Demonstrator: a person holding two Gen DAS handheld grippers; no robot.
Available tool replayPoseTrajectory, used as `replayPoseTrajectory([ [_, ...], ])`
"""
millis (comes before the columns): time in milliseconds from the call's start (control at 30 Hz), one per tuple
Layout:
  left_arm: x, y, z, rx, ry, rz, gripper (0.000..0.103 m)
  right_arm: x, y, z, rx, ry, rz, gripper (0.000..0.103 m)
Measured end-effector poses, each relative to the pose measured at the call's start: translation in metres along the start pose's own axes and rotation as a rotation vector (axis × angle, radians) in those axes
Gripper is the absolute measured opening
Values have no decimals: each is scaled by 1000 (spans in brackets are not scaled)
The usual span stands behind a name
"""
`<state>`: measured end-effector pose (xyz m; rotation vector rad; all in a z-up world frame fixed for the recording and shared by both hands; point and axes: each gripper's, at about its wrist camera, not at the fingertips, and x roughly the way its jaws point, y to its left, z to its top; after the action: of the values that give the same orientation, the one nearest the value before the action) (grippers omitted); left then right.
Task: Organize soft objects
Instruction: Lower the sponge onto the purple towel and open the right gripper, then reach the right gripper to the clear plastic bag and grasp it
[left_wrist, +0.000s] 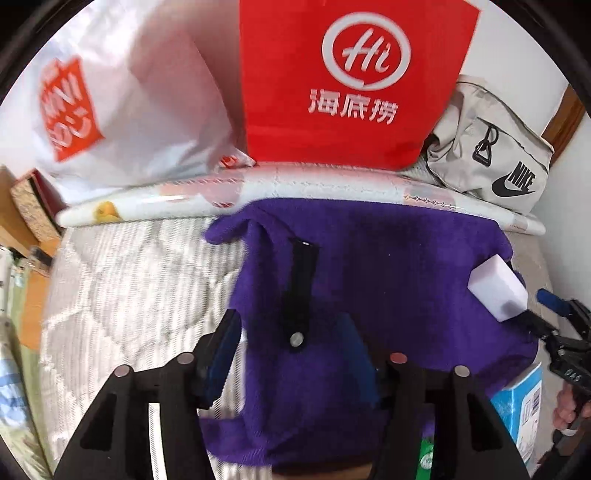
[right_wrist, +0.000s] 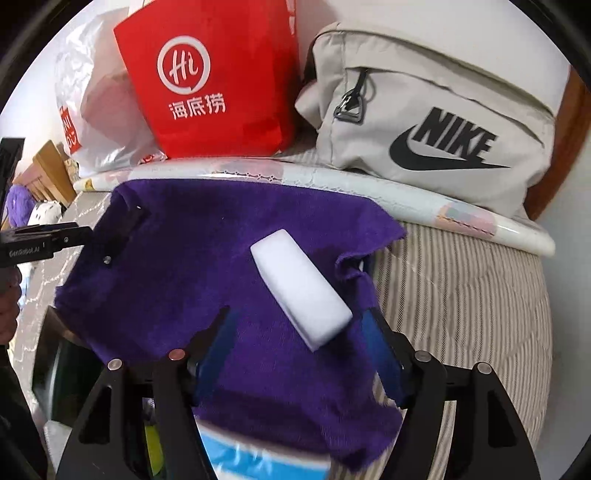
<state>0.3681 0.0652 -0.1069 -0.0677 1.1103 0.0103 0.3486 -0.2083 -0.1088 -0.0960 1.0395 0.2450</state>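
One white sponge (right_wrist: 301, 291) atop purple towel (right_wrist: 184, 266)

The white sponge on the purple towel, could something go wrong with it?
Maybe. The white sponge lies loose on the purple towel, near the towel's right edge, so tugging the towel could tip it off. The towel also hangs over a blue box, so it might slide. Both grippers' fingers are open, holding nothing.

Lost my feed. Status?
Left gripper open, right gripper open, nothing held. White sponge lies on purple towel. Nothing in the way.
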Motion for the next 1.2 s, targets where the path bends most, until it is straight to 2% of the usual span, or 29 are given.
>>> replayPoseTrajectory([
  [100,-22,-4,-12,24,-22,54,58,-19,1,-7,14,-9,-4,70],
  [233,-51,-5,-31,47,-72,47,58,-45,5,-20,28,-23,-6,70],
  [333,-78,-5,-53,48,-136,16,58,-65,8,-33,49,-37,-16,77],
  [533,-109,-5,-99,19,-183,11,58,-113,27,-69,16,-133,-46,91],
  [633,-119,-3,-124,4,-166,3,58,-137,41,-91,-29,-208,-61,93],
  [833,-131,-1,-165,8,-149,-24,58,-163,66,-136,-74,-234,-69,94],
  [967,-140,-6,-191,29,-158,-50,58,-166,75,-164,-46,-186,-41,94],
  [1033,-142,-7,-202,31,-159,-52,58,-167,81,-179,-41,-191,-17,94],
  [1200,-135,5,-230,-2,-141,-37,58,-163,102,-212,-25,-196,149,94],
])
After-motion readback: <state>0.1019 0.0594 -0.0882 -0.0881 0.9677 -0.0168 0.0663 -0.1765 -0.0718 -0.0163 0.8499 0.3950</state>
